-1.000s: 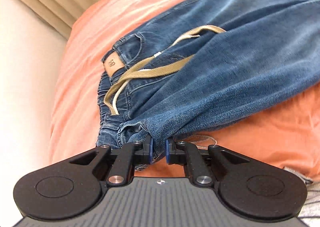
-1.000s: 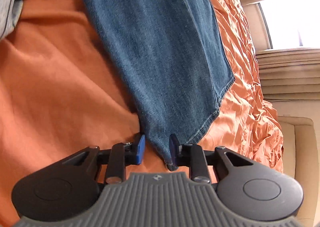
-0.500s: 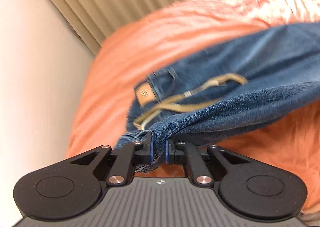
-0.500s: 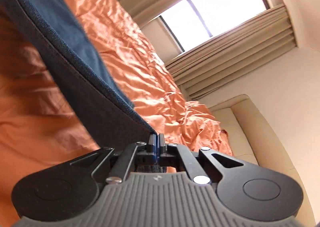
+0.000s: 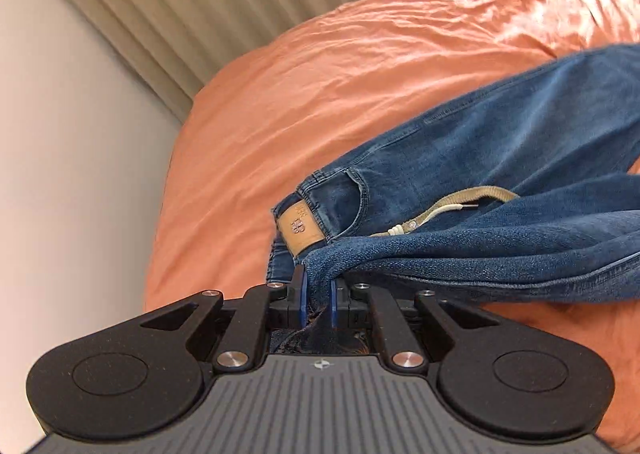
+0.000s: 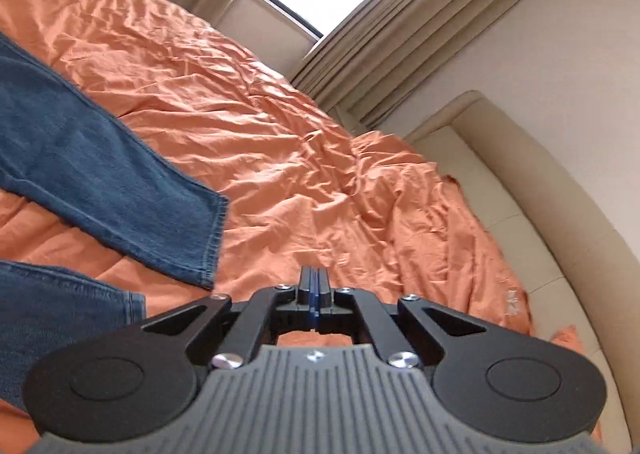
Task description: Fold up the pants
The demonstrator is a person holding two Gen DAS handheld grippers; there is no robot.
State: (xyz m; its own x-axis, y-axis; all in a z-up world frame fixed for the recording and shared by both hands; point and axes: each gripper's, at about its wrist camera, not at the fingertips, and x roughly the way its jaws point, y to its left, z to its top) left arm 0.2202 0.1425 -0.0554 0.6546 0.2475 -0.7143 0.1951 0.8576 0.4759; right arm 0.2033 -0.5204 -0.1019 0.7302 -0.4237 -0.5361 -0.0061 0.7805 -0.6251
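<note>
Two blue denim pants (image 5: 500, 158) legs, spread apart

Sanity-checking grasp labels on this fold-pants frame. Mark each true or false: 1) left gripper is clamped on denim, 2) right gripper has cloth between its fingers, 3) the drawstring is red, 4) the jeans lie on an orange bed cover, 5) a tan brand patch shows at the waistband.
1) True. The left gripper pinches a fold of the jeans.
2) False. The right gripper is shut with nothing visible between its fingers; a leg hem lies apart to its left.
3) False. The drawstring is beige.
4) True. They rest on the orange bed cover.
5) True. The patch is tan.
</note>
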